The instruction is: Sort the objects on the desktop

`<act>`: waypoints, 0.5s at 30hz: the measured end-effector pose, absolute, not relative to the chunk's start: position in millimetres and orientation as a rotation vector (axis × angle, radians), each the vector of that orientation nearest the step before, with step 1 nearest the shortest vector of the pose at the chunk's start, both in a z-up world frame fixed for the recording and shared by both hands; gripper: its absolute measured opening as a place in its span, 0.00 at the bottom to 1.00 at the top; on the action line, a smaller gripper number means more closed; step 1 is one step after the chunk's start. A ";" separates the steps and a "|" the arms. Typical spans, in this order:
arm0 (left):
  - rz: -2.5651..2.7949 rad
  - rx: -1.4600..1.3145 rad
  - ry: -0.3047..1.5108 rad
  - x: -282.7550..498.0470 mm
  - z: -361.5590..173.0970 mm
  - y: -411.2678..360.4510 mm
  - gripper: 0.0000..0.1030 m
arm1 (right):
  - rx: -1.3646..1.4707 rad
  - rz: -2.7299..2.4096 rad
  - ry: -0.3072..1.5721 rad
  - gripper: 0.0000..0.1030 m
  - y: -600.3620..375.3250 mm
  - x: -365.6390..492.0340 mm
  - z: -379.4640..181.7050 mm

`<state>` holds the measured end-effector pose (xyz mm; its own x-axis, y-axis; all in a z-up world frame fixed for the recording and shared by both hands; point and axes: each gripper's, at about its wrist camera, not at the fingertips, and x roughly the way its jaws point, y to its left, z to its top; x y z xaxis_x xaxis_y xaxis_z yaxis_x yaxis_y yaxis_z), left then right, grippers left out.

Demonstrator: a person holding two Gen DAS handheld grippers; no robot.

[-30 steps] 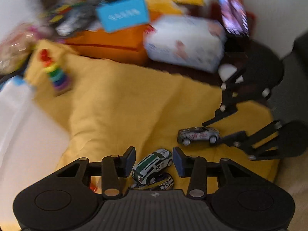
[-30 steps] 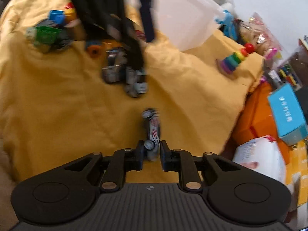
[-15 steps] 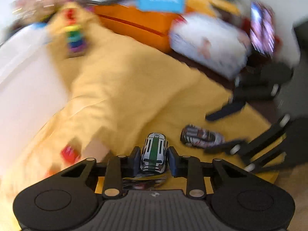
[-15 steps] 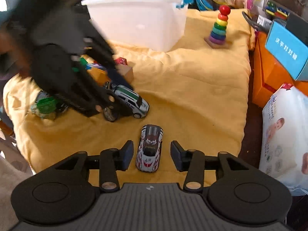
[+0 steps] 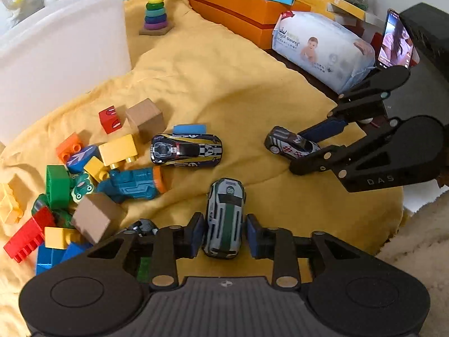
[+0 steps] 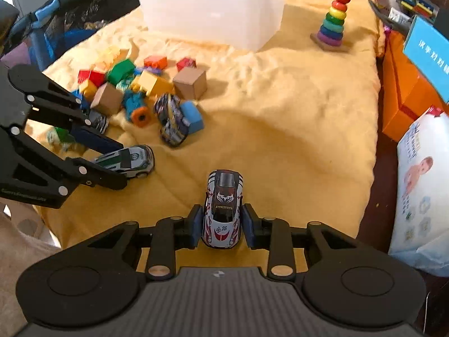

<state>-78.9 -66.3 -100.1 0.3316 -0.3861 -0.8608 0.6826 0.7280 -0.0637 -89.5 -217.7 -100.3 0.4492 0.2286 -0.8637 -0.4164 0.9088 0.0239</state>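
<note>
Left wrist view, far left to right: the white bin (image 5: 56, 56) hides its inside, while the block heap (image 5: 70, 182) and black racing car (image 5: 186, 150) lie unsorted on the yellow cloth (image 5: 224, 84), so sorting looks barely begun. Near centre, the left gripper (image 5: 223, 234) has just been opening, its pads narrowly clear of the green-striped car (image 5: 224, 219) standing between them. Further right, the right gripper (image 6: 221, 224) has just been closing and pinches the red-and-white car (image 6: 223, 210) on the cloth.
</note>
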 end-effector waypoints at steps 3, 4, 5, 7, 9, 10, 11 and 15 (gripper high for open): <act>-0.719 0.364 0.991 -83.0 -100.0 -69.0 0.32 | -0.206 0.391 1.031 0.36 -215.9 -89.7 -102.0; -0.724 0.360 0.991 -83.1 -98.8 -69.0 0.32 | -0.210 0.391 1.030 0.36 -215.1 -89.7 -102.1; -0.730 0.349 0.990 -82.9 -96.9 -66.7 0.32 | -0.216 0.394 1.030 0.33 -214.3 -89.9 -101.9; -0.731 0.324 0.973 -80.9 -88.9 -62.3 0.32 | -0.224 0.394 1.029 0.32 -212.9 -90.0 -100.3; -0.710 0.292 0.939 -74.1 -75.7 -58.2 0.32 | -0.218 0.399 1.017 0.32 -212.4 -88.5 -94.7; -0.694 0.270 0.909 -68.5 -64.2 -53.3 0.32 | -0.213 0.402 1.001 0.32 -212.1 -86.0 -88.8; -0.675 0.250 0.874 -62.1 -51.6 -48.1 0.32 | -0.213 0.403 0.984 0.32 -211.5 -82.9 -83.3; -0.600 0.217 0.713 -27.5 2.8 -29.3 0.32 | -0.201 0.409 0.861 0.32 -206.1 -56.0 -46.5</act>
<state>-27.5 -29.3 2.8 0.5977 -0.4410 -0.6695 0.5842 0.8115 -0.0129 -56.0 -206.1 -46.5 0.5800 0.2677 -0.7694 -0.4275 0.9040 -0.0078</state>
